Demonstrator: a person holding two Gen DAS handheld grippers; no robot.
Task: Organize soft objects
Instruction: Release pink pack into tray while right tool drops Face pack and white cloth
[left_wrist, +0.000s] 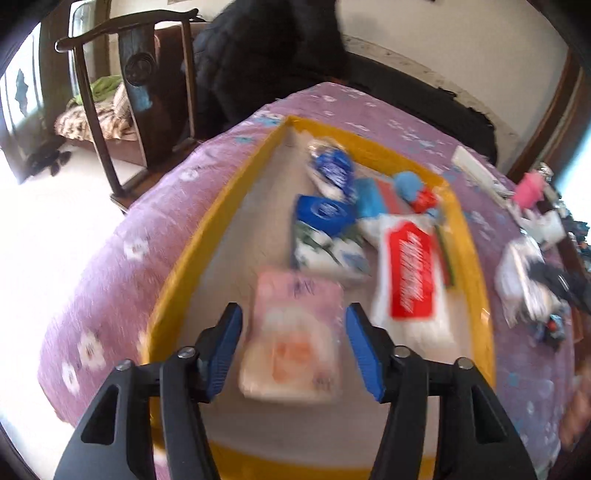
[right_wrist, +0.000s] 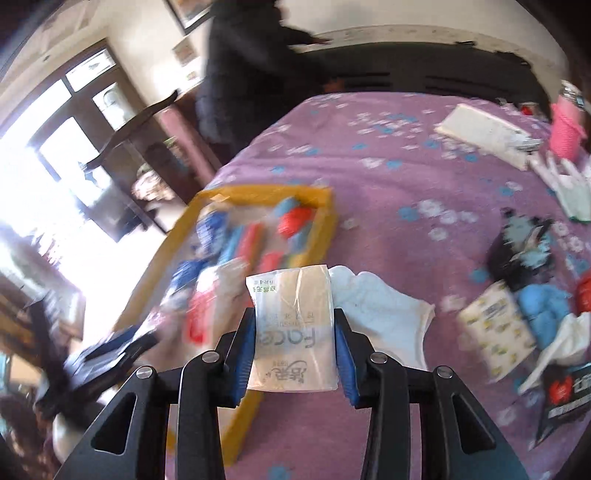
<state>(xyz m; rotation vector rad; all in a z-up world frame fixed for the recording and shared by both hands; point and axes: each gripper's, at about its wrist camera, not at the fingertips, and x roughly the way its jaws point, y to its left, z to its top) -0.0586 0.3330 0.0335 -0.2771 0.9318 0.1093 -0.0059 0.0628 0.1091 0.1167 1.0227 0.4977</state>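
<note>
A yellow-rimmed tray lies on the purple flowered bedspread. In the left wrist view a pink soft pack rests flat in the tray's near end. My left gripper straddles it, open, with a narrow gap at each blue pad. In the right wrist view my right gripper is shut on a white and beige tissue pack and holds it above the bedspread. The pack is just right of the tray's rim. A white cloth lies behind the pack.
The tray holds a red-labelled white pack, blue-wrapped packs and a green-printed pack. At the right of the bed lie a yellow-patterned pack, blue cloth, black bag, pink cup. A dark chair and a person in dark clothes stand beyond.
</note>
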